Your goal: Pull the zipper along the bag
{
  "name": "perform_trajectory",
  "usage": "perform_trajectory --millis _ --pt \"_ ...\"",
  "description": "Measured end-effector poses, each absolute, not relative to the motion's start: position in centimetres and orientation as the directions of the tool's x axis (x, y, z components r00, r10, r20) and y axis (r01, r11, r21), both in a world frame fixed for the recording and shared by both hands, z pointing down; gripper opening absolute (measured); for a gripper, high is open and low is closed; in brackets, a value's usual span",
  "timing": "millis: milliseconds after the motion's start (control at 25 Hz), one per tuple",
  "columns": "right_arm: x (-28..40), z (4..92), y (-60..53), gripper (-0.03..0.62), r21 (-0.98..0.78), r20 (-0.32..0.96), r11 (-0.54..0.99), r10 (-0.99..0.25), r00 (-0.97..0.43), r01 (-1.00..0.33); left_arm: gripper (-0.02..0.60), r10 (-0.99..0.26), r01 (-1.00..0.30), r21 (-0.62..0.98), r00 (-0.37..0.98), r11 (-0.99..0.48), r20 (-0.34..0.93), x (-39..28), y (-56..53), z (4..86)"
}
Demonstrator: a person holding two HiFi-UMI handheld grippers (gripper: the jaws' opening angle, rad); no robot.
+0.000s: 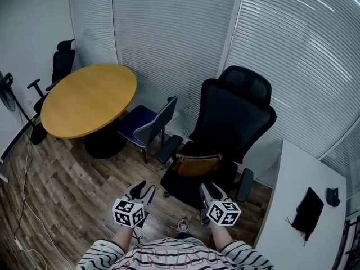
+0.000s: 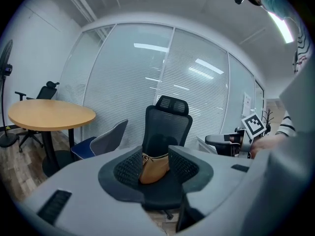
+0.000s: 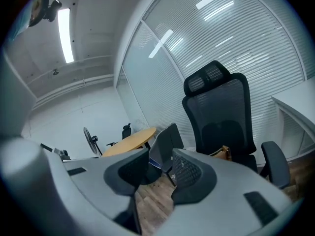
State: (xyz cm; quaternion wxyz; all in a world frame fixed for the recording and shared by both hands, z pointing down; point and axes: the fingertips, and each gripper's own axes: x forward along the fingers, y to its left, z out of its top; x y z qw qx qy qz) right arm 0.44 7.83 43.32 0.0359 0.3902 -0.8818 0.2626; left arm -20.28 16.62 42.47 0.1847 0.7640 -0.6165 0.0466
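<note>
A tan leather bag (image 1: 197,165) lies on the seat of a black mesh office chair (image 1: 233,117). Both grippers hang in the air short of the chair, well apart from the bag. My left gripper (image 1: 142,193) is open with nothing held; in the left gripper view the bag (image 2: 153,167) shows far off between its jaws (image 2: 155,167). My right gripper (image 1: 212,192) stands open and empty; in its own view (image 3: 160,170) the bag (image 3: 222,152) peeks out to the right of its jaws, on the chair (image 3: 221,114). The zipper is too small to make out.
A round wooden table (image 1: 89,99) stands at the left, with a blue-grey chair (image 1: 147,122) beside it and a black chair (image 1: 61,61) behind. A white desk (image 1: 298,224) with a black pouch (image 1: 308,211) runs along the right. Blinds cover the glass wall behind. Wood floor lies between.
</note>
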Motion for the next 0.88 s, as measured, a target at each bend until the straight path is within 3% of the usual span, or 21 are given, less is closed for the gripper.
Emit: perform_trajectory --millis 440,880 --pt "2.3 45.0 -2.1 0.144 -0.454 0.285 0.609 -0.593 -0.753 -0.651 0.140 -0.927 -0.966 0.227 0.195 -0.124 0.320 -16.5 6.3 43.7" --pt "1.0 49.8 -5.1 0.144 -0.561 0.302 0.603 -0.489 -0.819 -0.567 0.140 -0.881 -0.970 0.226 0.183 -0.089 0.437 -15.7 2.2 47.8"
